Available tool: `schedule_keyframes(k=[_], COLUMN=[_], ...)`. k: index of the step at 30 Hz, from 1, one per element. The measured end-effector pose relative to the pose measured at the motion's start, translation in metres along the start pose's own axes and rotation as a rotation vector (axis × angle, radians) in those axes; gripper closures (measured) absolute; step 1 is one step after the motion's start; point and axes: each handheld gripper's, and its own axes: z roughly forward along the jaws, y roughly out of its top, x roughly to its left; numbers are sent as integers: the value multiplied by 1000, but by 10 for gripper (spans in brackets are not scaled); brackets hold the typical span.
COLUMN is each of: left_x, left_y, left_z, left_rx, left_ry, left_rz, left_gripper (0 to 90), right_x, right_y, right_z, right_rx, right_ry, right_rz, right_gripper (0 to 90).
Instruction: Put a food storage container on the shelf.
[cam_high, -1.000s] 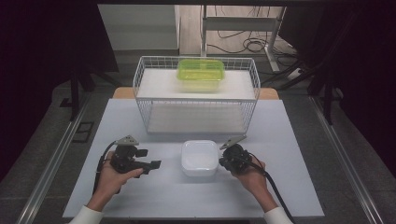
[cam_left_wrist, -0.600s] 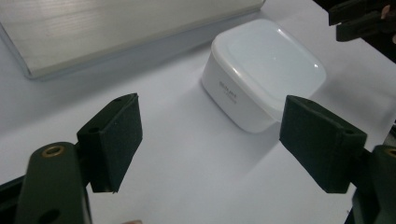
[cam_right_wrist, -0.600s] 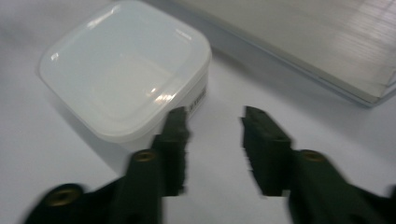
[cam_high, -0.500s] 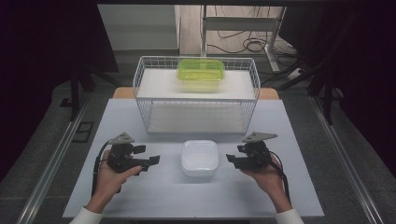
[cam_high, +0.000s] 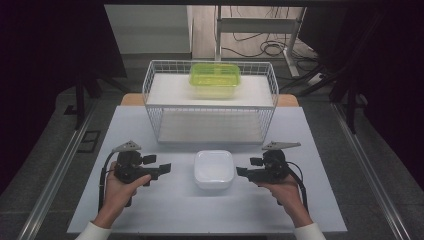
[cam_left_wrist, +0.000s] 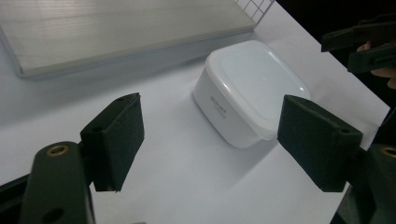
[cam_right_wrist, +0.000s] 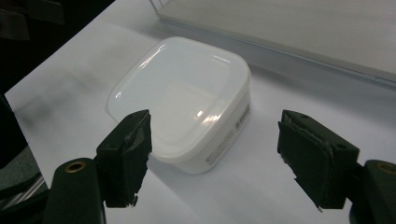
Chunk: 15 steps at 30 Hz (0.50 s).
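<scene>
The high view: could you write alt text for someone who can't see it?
A person's two hands each hold an open black tool, left tool and right tool, on either side of a lidded white container on a white table. Behind it stands a white wire basket with a green container on its upper shelf.

A white lidded plastic container (cam_high: 214, 169) sits upright on the white table (cam_high: 175, 215), just in front of a white wire basket (cam_high: 150, 95) and roughly at the middle of the table's width. It is squarish with rounded corners, its glossy lid (cam_right_wrist: 187, 88) closed flat on top, and a small printed label (cam_left_wrist: 219, 105) runs along one side wall. Inside the wire basket, toward its back, rests a translucent lime-green container (cam_high: 215, 77), rectangular with rounded corners, standing level and well apart from the white one.
</scene>
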Motion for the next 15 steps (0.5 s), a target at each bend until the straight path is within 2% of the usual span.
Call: schedule_keyframes(k=[4,7,9,12,15], left_x=[-2,-5,-8,-10,-9], left_y=[1,2,3,6,8], left_z=[7,13,18,23,28], left_rx=[11,23,26,30,34], left_ry=[-21,-34,-64,-67,-82], left_rz=[-24,-33,-51,-54,-94], left_gripper=[232,237,242,253,286], right_x=[2,3,4,3,2], right_y=[-1,-2,-4,-5,-5], right_z=[5,9,12,17,21], right_rx=[-4,-1,4,11,19], right_ry=[16,3,-10,-4,2], right_rz=[21,24,27,45,62], right_gripper=[259,263,264,274,293])
